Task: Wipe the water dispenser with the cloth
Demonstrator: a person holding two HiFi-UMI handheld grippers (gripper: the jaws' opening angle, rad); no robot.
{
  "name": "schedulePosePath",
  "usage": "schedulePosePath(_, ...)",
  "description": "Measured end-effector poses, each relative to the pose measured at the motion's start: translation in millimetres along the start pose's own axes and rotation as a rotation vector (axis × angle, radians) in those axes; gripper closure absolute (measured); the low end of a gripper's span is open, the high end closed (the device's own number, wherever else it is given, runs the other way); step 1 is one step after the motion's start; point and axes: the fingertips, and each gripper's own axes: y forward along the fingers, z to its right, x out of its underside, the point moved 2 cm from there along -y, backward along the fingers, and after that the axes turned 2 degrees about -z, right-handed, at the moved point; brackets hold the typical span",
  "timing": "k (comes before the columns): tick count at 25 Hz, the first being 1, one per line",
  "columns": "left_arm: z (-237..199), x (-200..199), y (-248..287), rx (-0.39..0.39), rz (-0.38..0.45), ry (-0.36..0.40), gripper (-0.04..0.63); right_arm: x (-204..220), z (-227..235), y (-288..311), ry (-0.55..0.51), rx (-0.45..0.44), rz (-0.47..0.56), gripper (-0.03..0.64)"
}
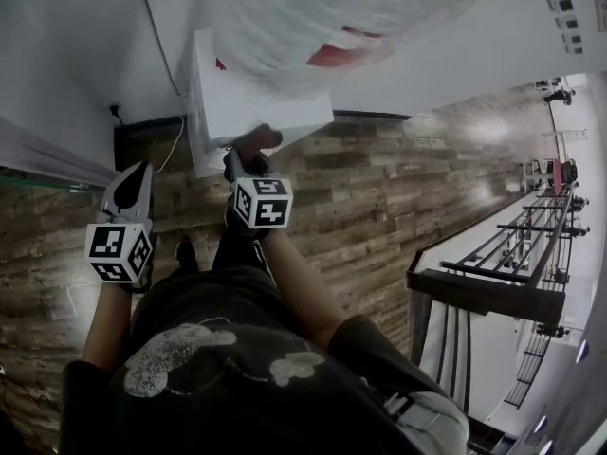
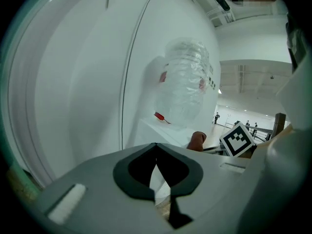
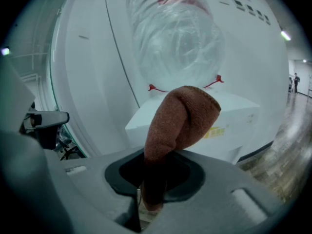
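The right gripper [image 3: 152,191] has its jaws clamped on the lower end of a rust-brown knitted cloth [image 3: 183,116], which rises out of them as a thick roll and folds over at the top. Straight ahead along those jaws stands the boxy white water dispenser [image 3: 234,112], with an upright clear plastic water bottle [image 3: 180,38] seated on its top. The cloth's folded end hangs in front of the cabinet's near upper edge. No view settles whether it touches the white surface or stops just short.

In the head view the cloth [image 1: 258,140] overlaps the near corner of the water dispenser [image 1: 242,102], under the bulge of the water bottle [image 1: 332,8], and the right gripper [image 1: 245,166] sits directly behind it. That puts this hand clearly nearer, with the surface to be wiped lying forward of the jaws, not to either side.

The left gripper [image 2: 156,179] has its jaws drawn together on nothing, only a thin slit showing between them. It points past the cabinet's side toward the plain white wall [image 2: 73,82]. In the head view the left gripper [image 1: 133,186] is held to the left of the cabinet, apart from it, above the brown wood-plank floor [image 1: 379,197].

Judged from this, wiping needs only a short forward press of the right hand.
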Motion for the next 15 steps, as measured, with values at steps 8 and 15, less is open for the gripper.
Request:
schedulePosePath(8, -13.6, 4.7, -24.3, 0.004, 0.013, -0.005, 0.575, 2.8, -57.3, 14.2, -0.017, -0.078, -0.018, 0.555)
schedulePosePath(15, -8.6, 13.8, -27.2, 0.038, 0.010, -0.014, 0.575, 4.7, -73.7, 8.8, -0.053, -0.091, -0.026, 0.555)
